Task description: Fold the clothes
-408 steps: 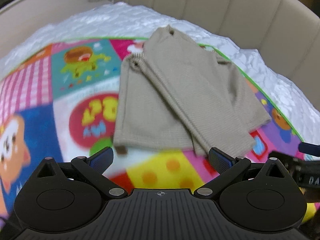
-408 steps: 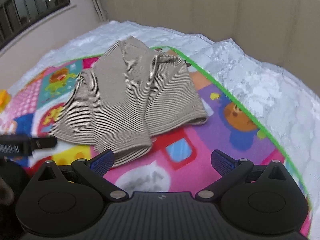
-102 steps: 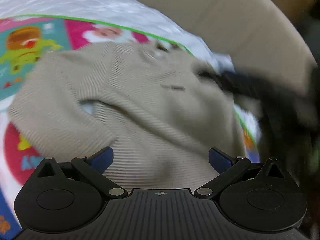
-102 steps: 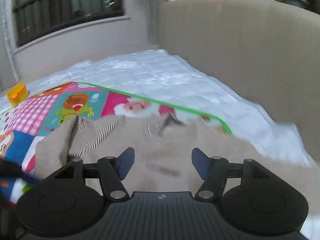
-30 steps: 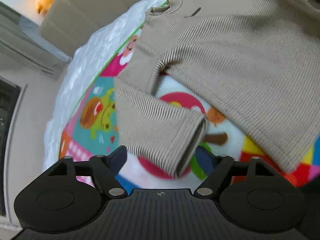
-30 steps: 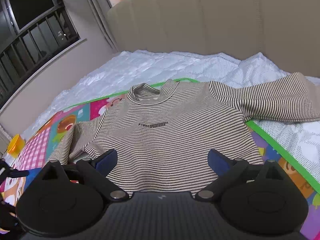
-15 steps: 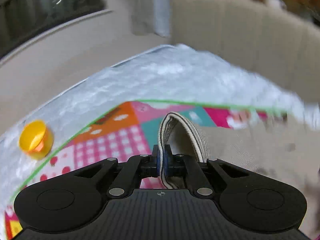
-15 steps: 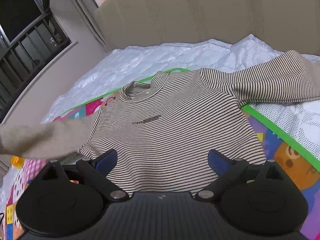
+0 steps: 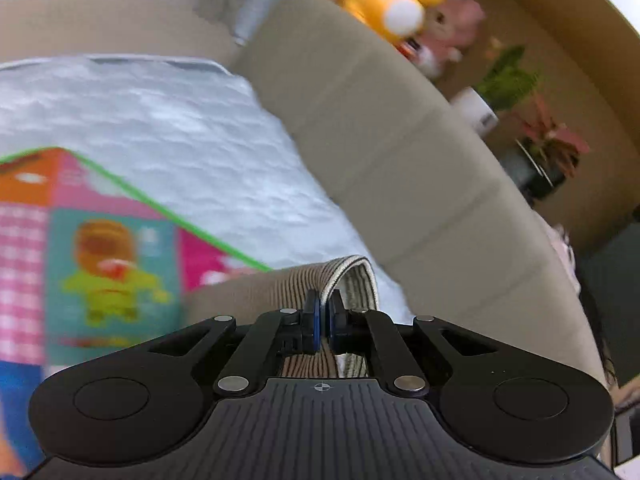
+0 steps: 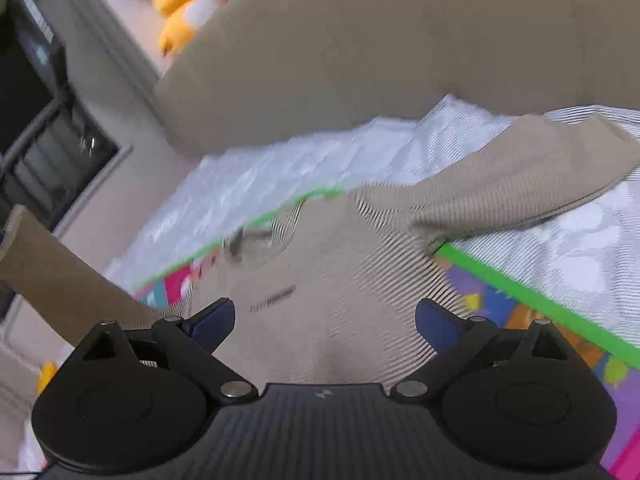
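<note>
A beige striped long-sleeved shirt (image 10: 340,280) lies face up on a colourful play mat (image 10: 532,300), collar (image 10: 260,236) toward the headboard. My left gripper (image 9: 322,316) is shut on the cuff of its left sleeve (image 9: 352,276) and holds it lifted; that sleeve shows raised at the left of the right wrist view (image 10: 60,280). My right gripper (image 10: 325,320) is open and empty just above the shirt's body. The other sleeve (image 10: 520,184) lies stretched out onto the white quilt.
The mat (image 9: 100,260) lies on a white quilted bed (image 9: 180,140) with a beige padded headboard (image 9: 400,160). Plush toys (image 9: 400,0) and potted plants (image 9: 540,140) stand behind the headboard. A dark window (image 10: 32,120) is at the left.
My left gripper has swung right with the sleeve cuff, now facing the headboard. My right gripper has dropped closer to the shirt and stayed open.
</note>
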Available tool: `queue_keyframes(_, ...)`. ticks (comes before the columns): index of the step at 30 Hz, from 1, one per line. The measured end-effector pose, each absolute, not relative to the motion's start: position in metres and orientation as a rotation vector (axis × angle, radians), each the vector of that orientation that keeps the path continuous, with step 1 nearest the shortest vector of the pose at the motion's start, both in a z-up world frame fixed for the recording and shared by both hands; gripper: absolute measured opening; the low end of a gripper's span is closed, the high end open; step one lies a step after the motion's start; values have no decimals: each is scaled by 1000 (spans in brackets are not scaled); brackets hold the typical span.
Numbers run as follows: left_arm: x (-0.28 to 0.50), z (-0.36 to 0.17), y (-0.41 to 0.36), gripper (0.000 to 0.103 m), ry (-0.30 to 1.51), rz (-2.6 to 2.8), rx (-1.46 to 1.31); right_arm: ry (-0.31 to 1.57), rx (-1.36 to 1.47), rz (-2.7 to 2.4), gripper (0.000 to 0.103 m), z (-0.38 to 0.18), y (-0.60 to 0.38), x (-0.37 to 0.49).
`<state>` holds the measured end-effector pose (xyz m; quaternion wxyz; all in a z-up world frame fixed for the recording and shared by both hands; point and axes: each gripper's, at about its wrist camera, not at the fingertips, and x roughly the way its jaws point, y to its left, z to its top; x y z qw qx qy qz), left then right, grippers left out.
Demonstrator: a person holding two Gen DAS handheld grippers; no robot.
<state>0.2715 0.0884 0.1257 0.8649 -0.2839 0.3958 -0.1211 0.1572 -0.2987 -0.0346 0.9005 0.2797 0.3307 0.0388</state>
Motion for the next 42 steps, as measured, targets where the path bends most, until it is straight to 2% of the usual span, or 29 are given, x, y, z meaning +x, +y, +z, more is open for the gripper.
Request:
queue_keyframes(6,315,78,0,5,928,-287,-648,614,714,-15,99,-33,-342,153)
queue_keyframes(12,343,39,-68,5,1018,-335,-681,635,819,-61,99,-51,-365,160)
queue_keyframes(18,351,18,-100,28,1067,-374,-698,659,812,-56,101,-59,-362,168)
queue_keyframes(21,345,16,-95,41,1070,-373,-676,678,803,-50,102,-63,-360,169)
queue_keyframes(23,337,19,-81,45,1058,-362,-653,693,797,-36,102,-66,-356,171)
queue_keyframes(25,326,22,-65,55,1043,-345,-622,705,787,-20,103,-67,-351,173)
queue_keyframes(26,319,22,-55,57,1034,-326,-589,710,784,-11,103,-68,-348,173)
queue_keyframes(30,293,14,-17,75,1011,-197,-402,735,769,18,103,-68,-338,174)
queue_keyframes(36,258,-40,19,75,1085,-117,-258,778,731,39,103,-70,-326,175)
queue_keyframes(42,234,-82,15,74,1100,-153,-149,807,675,58,103,-72,-316,178)
